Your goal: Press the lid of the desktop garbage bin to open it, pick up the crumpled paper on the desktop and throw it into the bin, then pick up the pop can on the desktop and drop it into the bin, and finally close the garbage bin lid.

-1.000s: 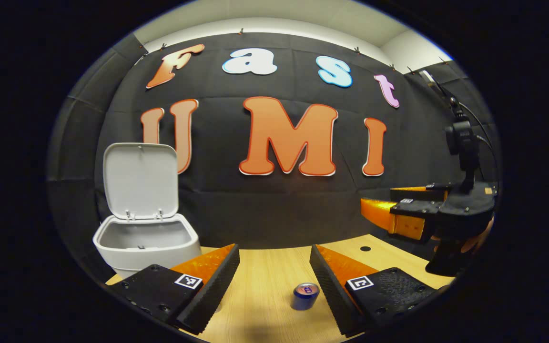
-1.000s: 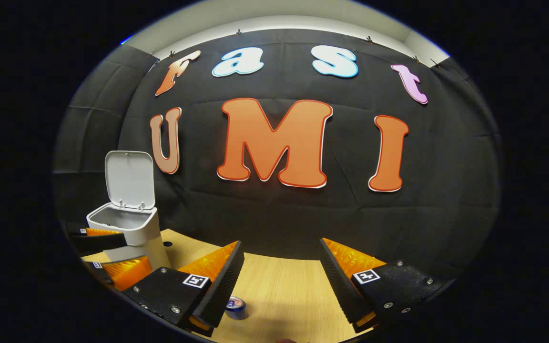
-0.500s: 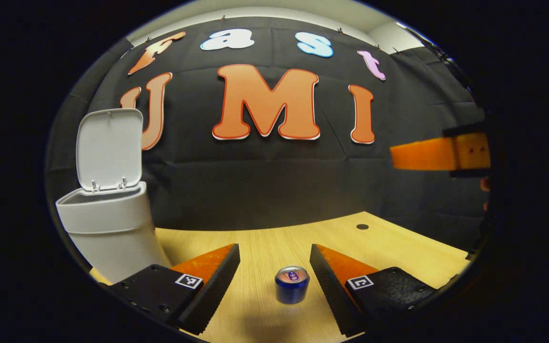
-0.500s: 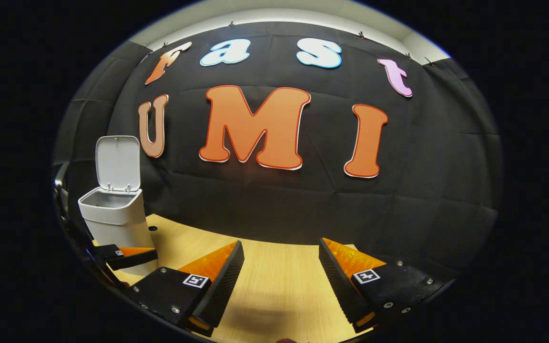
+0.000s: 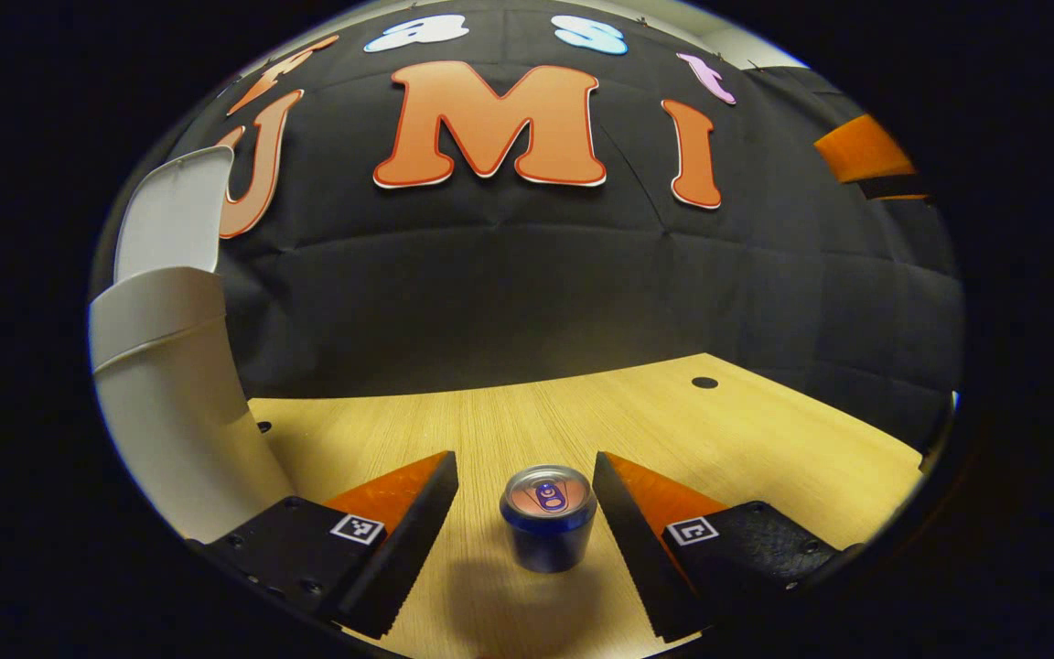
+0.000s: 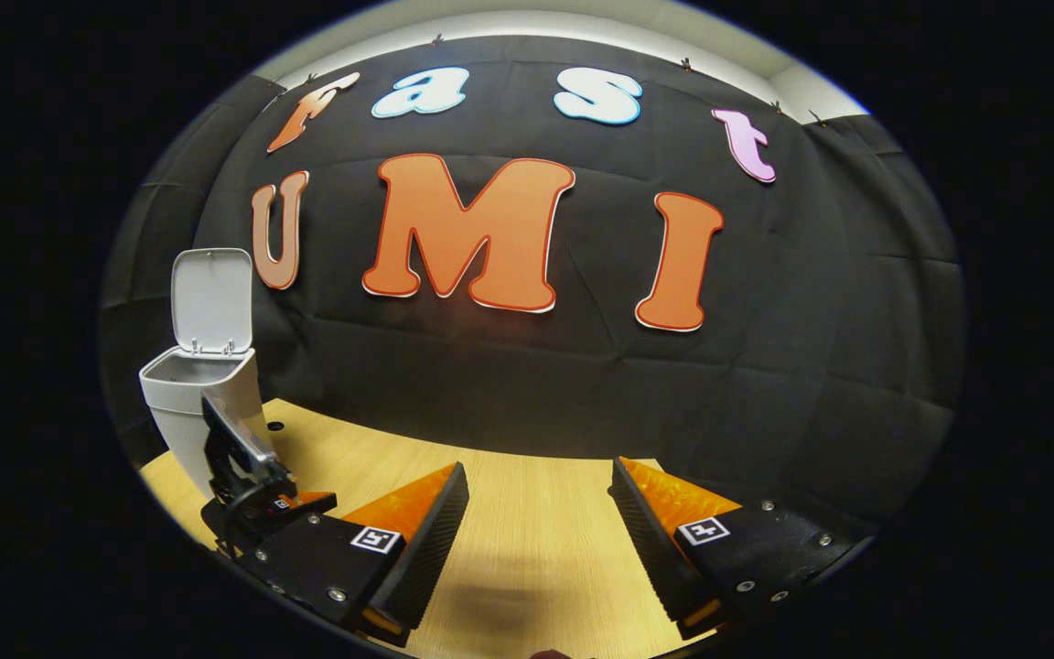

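A blue pop can (image 5: 548, 517) with a silver top and pull tab stands upright on the wooden surface (image 5: 747, 439). Well to its left stands the white garbage bin (image 5: 170, 403), its lid (image 6: 211, 297) raised upright, open.

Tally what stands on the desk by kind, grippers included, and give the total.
Pop can: 1
Garbage bin, lid up: 1
Grippers: 2, left gripper and right gripper, both open
Total: 4
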A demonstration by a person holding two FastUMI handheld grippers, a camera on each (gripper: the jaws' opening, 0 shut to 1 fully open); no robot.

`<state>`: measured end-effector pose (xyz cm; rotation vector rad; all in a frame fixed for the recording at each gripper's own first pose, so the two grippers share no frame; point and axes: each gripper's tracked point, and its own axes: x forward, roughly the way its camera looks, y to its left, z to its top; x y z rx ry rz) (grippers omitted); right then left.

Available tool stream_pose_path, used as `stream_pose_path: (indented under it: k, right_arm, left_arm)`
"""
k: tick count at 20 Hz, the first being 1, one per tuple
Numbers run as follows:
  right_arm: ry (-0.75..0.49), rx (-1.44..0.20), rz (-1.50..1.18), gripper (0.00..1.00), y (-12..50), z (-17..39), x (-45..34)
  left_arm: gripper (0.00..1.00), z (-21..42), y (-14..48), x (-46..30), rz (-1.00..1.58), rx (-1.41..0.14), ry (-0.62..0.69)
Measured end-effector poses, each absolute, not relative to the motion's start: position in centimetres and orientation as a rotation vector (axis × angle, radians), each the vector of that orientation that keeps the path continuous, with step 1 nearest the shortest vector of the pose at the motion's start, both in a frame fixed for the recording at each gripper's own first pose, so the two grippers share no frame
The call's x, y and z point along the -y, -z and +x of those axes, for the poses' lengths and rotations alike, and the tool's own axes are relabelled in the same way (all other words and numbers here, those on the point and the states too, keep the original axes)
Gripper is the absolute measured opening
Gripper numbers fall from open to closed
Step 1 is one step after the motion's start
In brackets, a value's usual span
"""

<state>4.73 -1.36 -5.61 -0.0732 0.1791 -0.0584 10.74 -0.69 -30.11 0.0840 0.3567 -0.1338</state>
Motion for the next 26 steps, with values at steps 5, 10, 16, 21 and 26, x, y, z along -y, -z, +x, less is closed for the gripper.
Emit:
stream_pose_path:
  k: [5, 10, 16, 21, 26]
  right_arm:
    - [0.074, -0.208, -0.105, 0.94, 6.6, 4.4, 2.1]
    - [0.084, -0.220, -0.109, 0.94, 6.9, 4.7, 2.8]
    - [0.082, -0.231, -0.105, 0.94, 7.4, 5.0, 3.2]
    - [0.091, -0.242, -0.089, 0.94, 8.2, 5.4, 3.4]
    - [0.098, -0.246, -0.074, 0.94, 8.5, 5.6, 3.5]
  left_arm:
    - [0.96, 12.4, 31.1, 1.6, 0.095, -0.320, 0.149]
    - [0.96, 12.5, 31.8, 3.4, 0.081, -0.321, 0.191]
    - [0.95, 12.6, 33.1, 3.0, 0.110, -0.349, 0.197]
    - [0.95, 12.5, 34.4, 2.3, 0.084, -0.384, 0.189]
    - [0.95, 12.2, 34.6, 2.7, 0.135, -0.419, 0.254]
